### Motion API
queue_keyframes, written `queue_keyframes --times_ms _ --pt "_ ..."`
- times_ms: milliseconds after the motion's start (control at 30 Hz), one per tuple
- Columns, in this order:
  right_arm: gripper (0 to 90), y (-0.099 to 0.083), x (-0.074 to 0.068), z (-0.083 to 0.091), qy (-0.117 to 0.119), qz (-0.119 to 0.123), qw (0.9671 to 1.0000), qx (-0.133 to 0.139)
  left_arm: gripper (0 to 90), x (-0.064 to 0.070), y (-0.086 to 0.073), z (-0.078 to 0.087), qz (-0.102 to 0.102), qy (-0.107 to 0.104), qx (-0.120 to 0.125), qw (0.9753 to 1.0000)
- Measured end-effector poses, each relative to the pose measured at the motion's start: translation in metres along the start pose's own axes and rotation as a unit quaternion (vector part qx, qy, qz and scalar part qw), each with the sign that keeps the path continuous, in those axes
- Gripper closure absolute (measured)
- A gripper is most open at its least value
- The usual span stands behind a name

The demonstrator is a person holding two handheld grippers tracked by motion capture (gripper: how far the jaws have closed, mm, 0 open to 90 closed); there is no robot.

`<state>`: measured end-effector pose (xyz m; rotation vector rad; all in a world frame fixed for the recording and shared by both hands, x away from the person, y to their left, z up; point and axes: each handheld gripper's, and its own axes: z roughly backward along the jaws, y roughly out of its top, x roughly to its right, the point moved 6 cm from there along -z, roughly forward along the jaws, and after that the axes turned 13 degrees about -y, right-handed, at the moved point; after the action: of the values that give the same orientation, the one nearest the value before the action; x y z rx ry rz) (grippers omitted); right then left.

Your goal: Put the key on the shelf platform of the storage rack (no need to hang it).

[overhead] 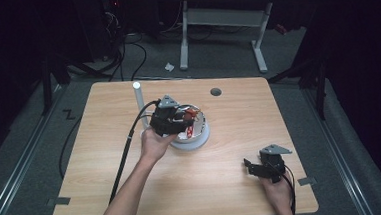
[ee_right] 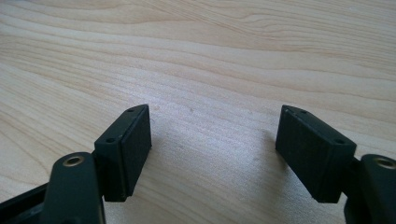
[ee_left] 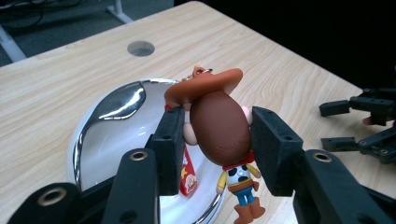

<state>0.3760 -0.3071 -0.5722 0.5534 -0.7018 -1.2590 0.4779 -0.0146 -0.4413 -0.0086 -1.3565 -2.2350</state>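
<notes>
The left tongs [ee_left: 212, 140] are closed on the head of a cowboy doll [ee_left: 219, 126], held just above the white bowl [ee_left: 107, 135]. The right tongs [ee_right: 215, 154] gape wide and empty, low over the bare table [ee_right: 196, 56], well apart from the doll.

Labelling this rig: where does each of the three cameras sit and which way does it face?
High view: above the person's side, looking forward and down on the table; both forearms, left gripper, right gripper.
Left gripper view: rides that gripper, looking along its jaws clamping a cowboy figure over the white dish.
Right gripper view: looks along open jaws at bare tabletop.
Shared: high and left gripper views both show dish and right gripper.
</notes>
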Motion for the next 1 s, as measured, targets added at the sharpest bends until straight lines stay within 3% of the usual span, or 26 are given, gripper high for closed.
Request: queue_keyframes --times_ms 233,1000 --pt "27.1 0.0 0.0 0.0 0.0 0.0 1.0 0.0 56.7 -0.008 -0.012 -0.006 0.017 0.006 -0.003 0.9998" --pt "27.0 0.0 0.0 0.0 0.0 0.0 1.0 0.0 56.4 -0.027 -0.035 -0.032 0.034 0.054 -0.049 0.9968"
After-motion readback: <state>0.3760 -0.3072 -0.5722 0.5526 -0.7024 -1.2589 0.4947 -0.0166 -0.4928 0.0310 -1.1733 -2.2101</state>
